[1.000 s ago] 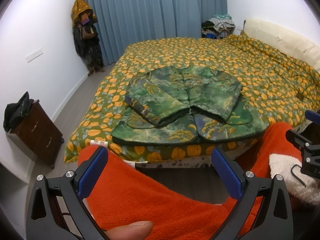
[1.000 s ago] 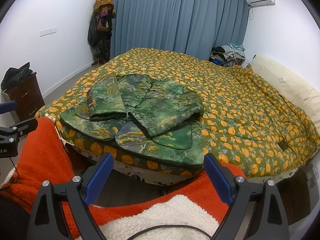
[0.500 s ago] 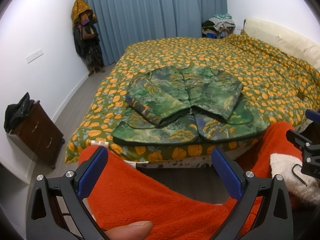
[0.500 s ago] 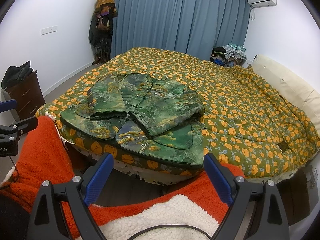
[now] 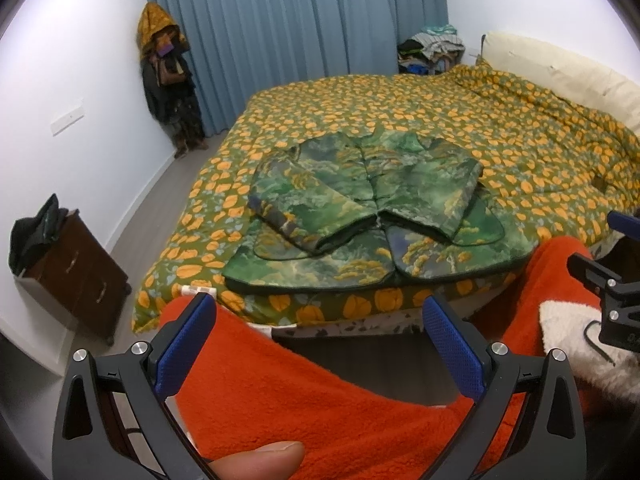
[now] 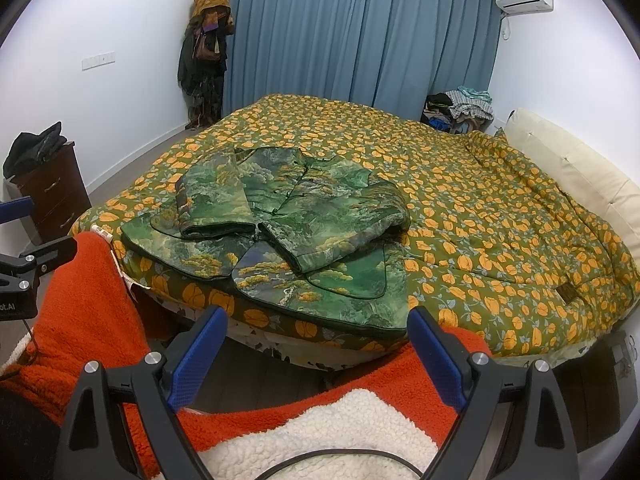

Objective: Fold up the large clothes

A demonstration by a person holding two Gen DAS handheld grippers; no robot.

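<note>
A green patterned jacket (image 5: 368, 208) lies flat on the near corner of the bed, both sleeves folded in across its front; it also shows in the right wrist view (image 6: 288, 224). My left gripper (image 5: 320, 312) is open and empty, held short of the bed's edge. My right gripper (image 6: 318, 326) is open and empty, also short of the edge. The right gripper's side shows in the left wrist view (image 5: 608, 276), and the left gripper's side shows in the right wrist view (image 6: 24, 256).
The bed (image 6: 500, 220) has a green cover with orange fruit print. An orange fleece garment (image 5: 320, 400) is below both grippers. A dark dresser (image 5: 76, 276) stands at the left wall. Clothes hang in the corner (image 6: 206, 52). A clothes pile (image 6: 460, 110) sits by the curtain.
Both views have drifted very slightly; the jacket and both open grippers stay as they were.
</note>
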